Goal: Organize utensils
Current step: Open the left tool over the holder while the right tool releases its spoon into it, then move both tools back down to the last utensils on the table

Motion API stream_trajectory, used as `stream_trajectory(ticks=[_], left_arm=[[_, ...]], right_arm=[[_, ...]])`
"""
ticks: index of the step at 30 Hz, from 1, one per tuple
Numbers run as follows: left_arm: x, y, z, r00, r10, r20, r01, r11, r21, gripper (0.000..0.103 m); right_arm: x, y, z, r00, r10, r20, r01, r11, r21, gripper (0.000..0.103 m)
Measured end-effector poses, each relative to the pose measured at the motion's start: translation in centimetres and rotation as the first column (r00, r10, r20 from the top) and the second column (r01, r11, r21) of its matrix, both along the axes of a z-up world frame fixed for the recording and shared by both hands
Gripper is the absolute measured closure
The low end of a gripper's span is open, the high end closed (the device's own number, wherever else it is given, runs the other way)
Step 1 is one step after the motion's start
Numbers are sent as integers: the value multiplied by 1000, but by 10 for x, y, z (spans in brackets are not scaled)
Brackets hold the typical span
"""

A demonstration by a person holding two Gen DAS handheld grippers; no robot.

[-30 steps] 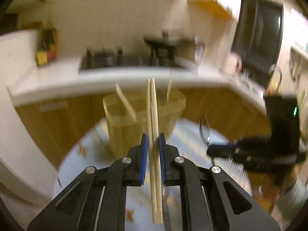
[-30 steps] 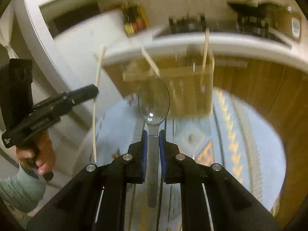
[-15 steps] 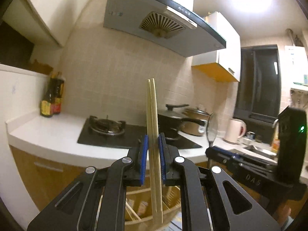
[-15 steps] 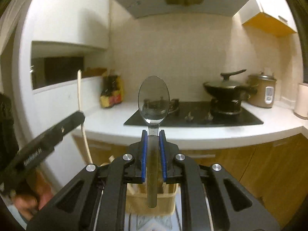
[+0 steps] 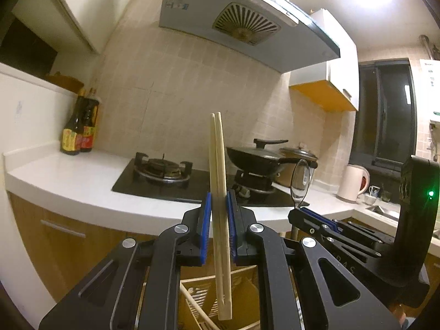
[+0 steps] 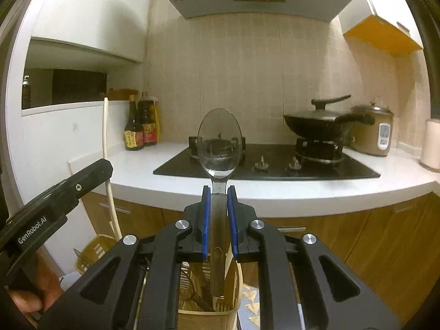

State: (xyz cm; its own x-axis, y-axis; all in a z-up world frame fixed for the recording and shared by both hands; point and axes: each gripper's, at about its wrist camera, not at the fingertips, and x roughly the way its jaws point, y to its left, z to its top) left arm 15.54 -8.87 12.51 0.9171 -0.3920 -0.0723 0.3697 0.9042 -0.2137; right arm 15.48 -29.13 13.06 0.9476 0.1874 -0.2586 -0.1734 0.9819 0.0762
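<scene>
The left gripper [image 5: 218, 228] is clamped on a pair of wooden chopsticks [image 5: 218, 181], held about midway along their length between the blue pads [image 5: 205, 231]. The sticks stand close to upright, their long axis vertical, the upper ends rising in front of the tiled wall and the lower ends hanging just above the wooden utensil holder [image 5: 247, 297], which sits below the jaws. They are likely light, stiff and smooth, so the two can slide or scissor against each other; a mid-length pinch keeps them together.

The right gripper [image 6: 219, 220] is closed on the handle of a metal spoon [image 6: 219, 143], gripped just under the neck. The spoon also stands upright, bowl at the top facing the camera, handle end pointing down into the holder [image 6: 209, 313] beneath. It looks rigid and heavier than the chopsticks, with a polished, probably slippery handle, so it may slip through the pads when they loosen.
</scene>
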Motion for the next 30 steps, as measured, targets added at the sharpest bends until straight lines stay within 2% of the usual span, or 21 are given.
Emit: stream_trajectory(ticks=[11,13,14,15,16,17,21,24,27,30], left_arm=[[2,1,-17,999,-18,-40,19,1000,15,92],[-1,2,-16,999,-21,-42,22,1000,13,87],[-2,3,-15,999,-26,-43,27,1000,13,84],[-4,5,-13,998,-33,-46,33,999,11,81],[-6,7,-11,998,-36,-46,36,999,9,78],[-9,8,-10,998,-37,-46,38,999,8,76],[-22,16,-1,997,-52,-51,52,999,6,73],[-35,20,8,995,-82,-60,83,996,14,73],[-48,19,17,991,-113,-68,116,992,42,65],[-62,18,29,989,-131,-62,136,987,83,61]], right_arm=[[-4,-3,-26,999,28,-31,-26,999,36,92],[-7,-6,-25,998,45,-50,-42,998,54,89],[-9,-8,-25,997,52,-56,-49,997,62,76],[-12,-10,-24,997,51,-54,-48,997,69,57],[-15,-11,-23,998,46,-48,-43,997,71,48],[-21,-13,-22,999,37,-37,-34,997,71,44],[-40,-18,-15,998,37,-59,-32,997,75,44],[-56,-16,-6,997,30,-76,-27,999,37,44],[-71,-14,5,995,17,-95,-16,1000,11,44],[-92,-10,21,995,-2,-104,0,1000,-27,44]])
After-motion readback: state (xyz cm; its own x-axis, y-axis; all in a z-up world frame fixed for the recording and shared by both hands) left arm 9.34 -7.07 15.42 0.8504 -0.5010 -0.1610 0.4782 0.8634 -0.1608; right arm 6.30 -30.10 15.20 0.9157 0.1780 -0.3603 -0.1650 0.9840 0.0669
